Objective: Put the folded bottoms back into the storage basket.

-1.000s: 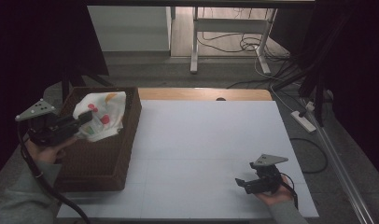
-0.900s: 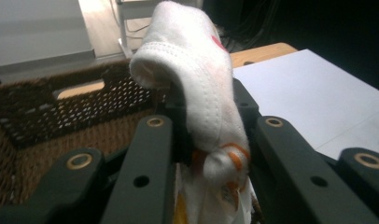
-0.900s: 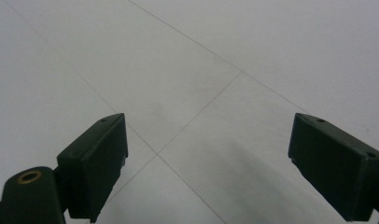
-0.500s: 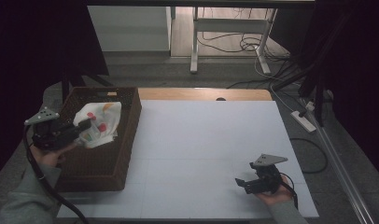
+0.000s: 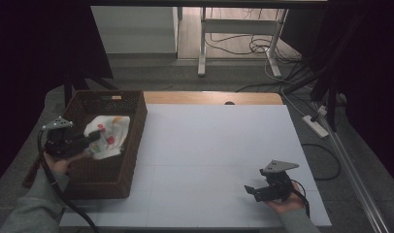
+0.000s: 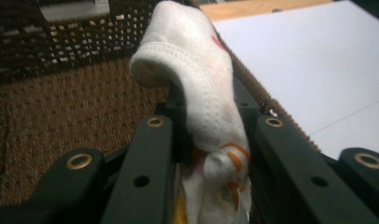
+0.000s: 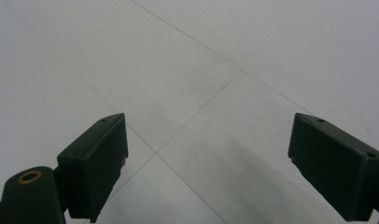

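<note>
My left gripper (image 6: 211,140) covers the lower folds of the white cloth (image 6: 197,79), whose printed pattern runs off the bottom edge unreadable. The wicker basket (image 5: 132,145) hides its own near-left floor behind its wall. My right gripper (image 7: 206,163) is cut off below.

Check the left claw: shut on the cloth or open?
Shut on it. In the left gripper view the left claw has both jaws pressed against the white cloth, bunched between them over the basket.
</note>
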`<state>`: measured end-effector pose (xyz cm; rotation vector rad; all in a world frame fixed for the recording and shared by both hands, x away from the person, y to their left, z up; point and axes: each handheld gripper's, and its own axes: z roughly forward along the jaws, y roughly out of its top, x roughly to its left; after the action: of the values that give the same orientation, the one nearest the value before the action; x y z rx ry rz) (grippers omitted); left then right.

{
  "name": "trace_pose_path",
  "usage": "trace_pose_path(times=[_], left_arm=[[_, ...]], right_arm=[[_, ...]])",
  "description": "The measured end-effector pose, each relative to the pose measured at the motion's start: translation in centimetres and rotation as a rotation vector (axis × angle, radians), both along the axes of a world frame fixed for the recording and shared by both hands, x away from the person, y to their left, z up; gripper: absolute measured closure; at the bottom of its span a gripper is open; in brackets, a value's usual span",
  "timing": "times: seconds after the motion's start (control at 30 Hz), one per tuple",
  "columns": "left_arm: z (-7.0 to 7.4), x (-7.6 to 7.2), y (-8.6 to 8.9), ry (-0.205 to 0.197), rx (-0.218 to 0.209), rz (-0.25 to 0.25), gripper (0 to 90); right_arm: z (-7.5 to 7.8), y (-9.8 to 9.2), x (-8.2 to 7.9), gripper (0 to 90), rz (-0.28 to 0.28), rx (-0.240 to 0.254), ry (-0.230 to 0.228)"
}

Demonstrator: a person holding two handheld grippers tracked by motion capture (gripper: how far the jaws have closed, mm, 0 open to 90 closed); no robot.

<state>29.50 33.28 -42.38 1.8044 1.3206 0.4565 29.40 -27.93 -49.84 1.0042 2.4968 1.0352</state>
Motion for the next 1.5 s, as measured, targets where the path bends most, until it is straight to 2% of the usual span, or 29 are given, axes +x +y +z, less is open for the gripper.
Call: trace_pose_path(times=[0.2,0.4,0.63,0.9,1.5], left_arm=[[-1.1,1.0,-0.5,0.047,0.000,-0.021,75.1],[-1.8,2.5,-0.8,0.093,0.023,-0.023,74.8],[-2.5,4.0,-0.8,0.138,0.078,0.005,74.4],[-3.5,5.1,0.1,0.180,0.104,0.061,74.1],[-3.8,5.7,0.3,0.201,0.144,0.088,72.0]], right_arm=[[0.0,-0.1,0.0,12.2,-0.004,0.002,-0.001],[0.0,0.0,0.0,12.2,-0.002,0.001,0.000],[0.0,0.0,0.0,12.2,0.001,-0.002,0.004],[0.0,0.0,0.0,12.2,0.001,-0.002,0.005],[0.0,0.0,0.0,12.2,0.000,-0.003,0.007]])
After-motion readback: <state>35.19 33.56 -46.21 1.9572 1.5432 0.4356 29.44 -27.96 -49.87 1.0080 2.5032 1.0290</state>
